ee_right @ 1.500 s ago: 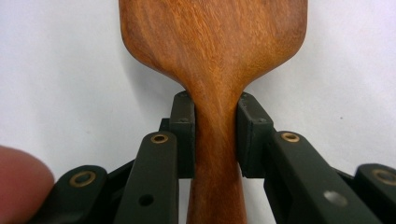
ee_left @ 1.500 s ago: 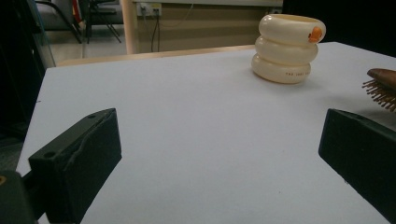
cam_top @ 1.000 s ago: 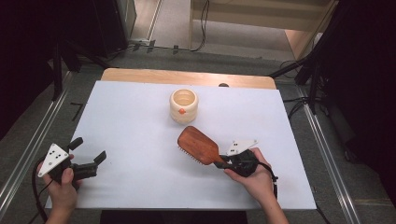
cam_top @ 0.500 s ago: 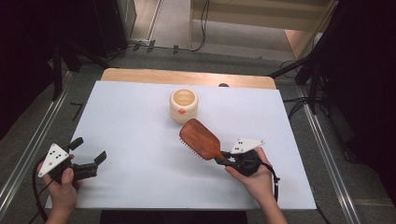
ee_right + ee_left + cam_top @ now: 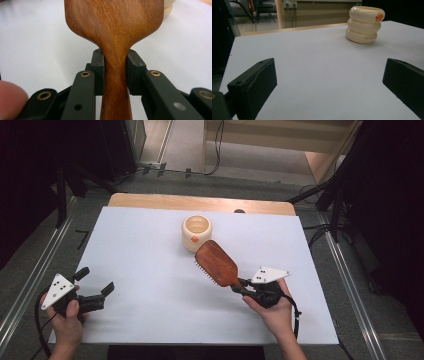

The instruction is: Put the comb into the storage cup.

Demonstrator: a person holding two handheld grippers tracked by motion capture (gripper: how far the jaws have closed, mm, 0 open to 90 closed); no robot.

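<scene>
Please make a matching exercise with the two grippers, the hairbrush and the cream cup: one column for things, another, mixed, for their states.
Things:
1. left gripper
2. right gripper
3. wooden hairbrush
4. cream cup

States:
a. stands upright on the white table
b. clamped by its handle
c. jaws wide open, nothing between them
d. jaws shut on a handle

Pairs: 1-c, 2-d, 3-b, 4-a

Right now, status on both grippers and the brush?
Right gripper shut on hairbrush handle, head near cream cup. Left gripper open, idle. Nothing between.

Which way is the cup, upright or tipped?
Upright. The cream ringed cup stands on its base on the white table, mouth up; the left gripper view shows its stacked rings level.
</scene>
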